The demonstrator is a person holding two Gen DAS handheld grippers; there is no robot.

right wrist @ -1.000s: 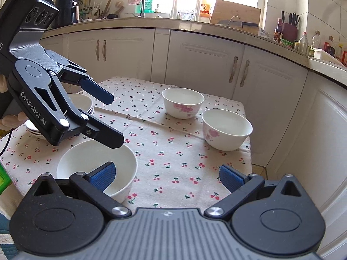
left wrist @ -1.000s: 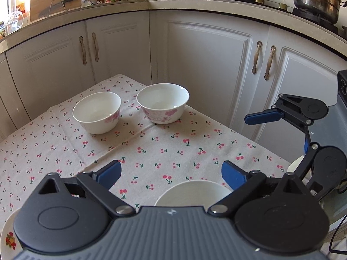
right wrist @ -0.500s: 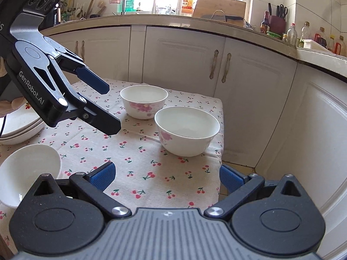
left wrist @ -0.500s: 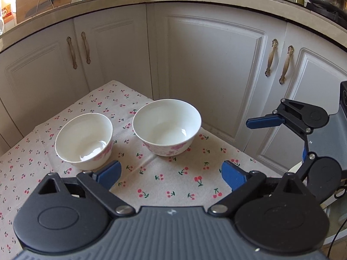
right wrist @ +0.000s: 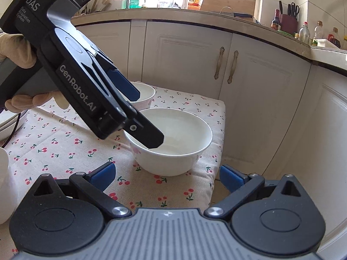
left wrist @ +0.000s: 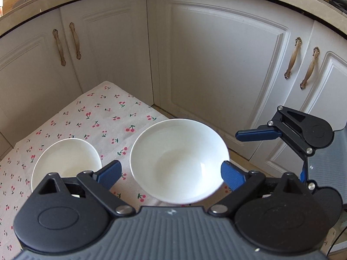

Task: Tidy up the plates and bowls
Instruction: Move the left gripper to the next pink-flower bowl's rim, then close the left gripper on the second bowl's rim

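Left wrist view, from left to right: the left bowl (left wrist: 65, 158) sits on the desk (left wrist: 65, 117), partly hidden behind one finger of the left claw (left wrist: 170, 169). The right bowl (left wrist: 180, 160) sits apart from it, near the desk's far corner. It shows framed between the two blue pads (left wrist: 107, 173), most likely so that the claw can close on it and carry it towards its neighbour for stacking. The jaws have just been closing a little with this bowl between them, but they stand wide and released, and no pad presses on the rim. Further right, the right claw (left wrist: 258, 134) reaches in from the side, level with the bowl and clear of it.

Right wrist view, again from the left: a stack of plates (right wrist: 8, 121) lies at the desk's left edge, which may be where the crockery is being gathered. A gloved hand (right wrist: 15, 49) holds the left claw's handle. One black finger hangs over the near bowl's left rim, and I cannot tell whether it touches. The right claw is released too, with nothing between its pads and the bowl just ahead.

A cherry-print cloth (right wrist: 54, 147) covers the desk, so a bowl should lift off it more easily than it slides. Pale cabinets (right wrist: 184, 65) wrap around the corner behind. A worktop (right wrist: 195, 14) above them carries bottles (right wrist: 303, 32) and a cutting board (right wrist: 227, 0).
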